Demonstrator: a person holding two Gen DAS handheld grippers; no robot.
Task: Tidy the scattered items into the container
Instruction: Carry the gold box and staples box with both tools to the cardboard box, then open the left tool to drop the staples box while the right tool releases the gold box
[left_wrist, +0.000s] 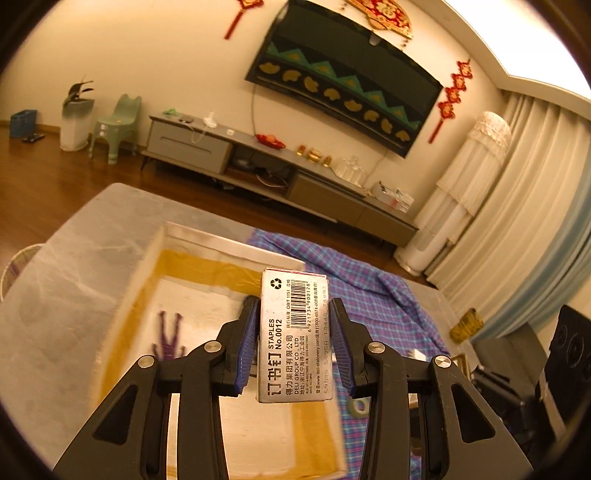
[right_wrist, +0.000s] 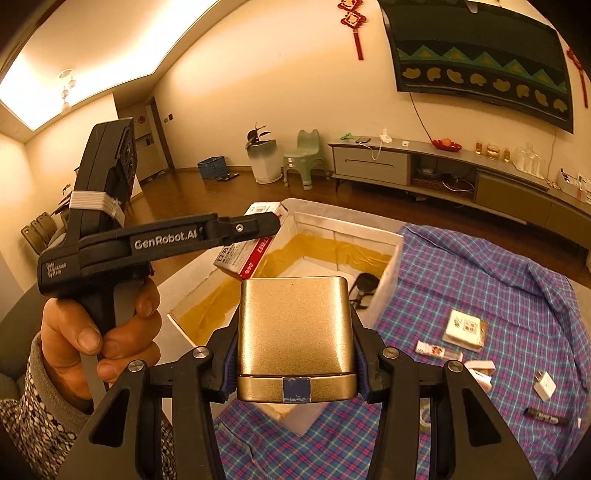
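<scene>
Left gripper (left_wrist: 293, 332) is clamped on a box of staples (left_wrist: 293, 336), held over the open white container (right_wrist: 395, 254). Right gripper (right_wrist: 295, 354) is clamped on a gold tin (right_wrist: 295, 328) above the container's near edge. Small items still lie on the checked cloth (right_wrist: 498, 288) to the right.

Both fisheyes ride the grippers, tilted down past their own fingers, close above the table. Left wrist view looks across the box (left_wrist: 159, 258) toward the TV wall (left_wrist: 343, 74). Right wrist view sits just right of it, catching the left gripper (right_wrist: 258, 225). Shared: box (right_wrist: 369, 227), checked cloth (right_wrist: 480, 280), cabinet, wall.
</scene>
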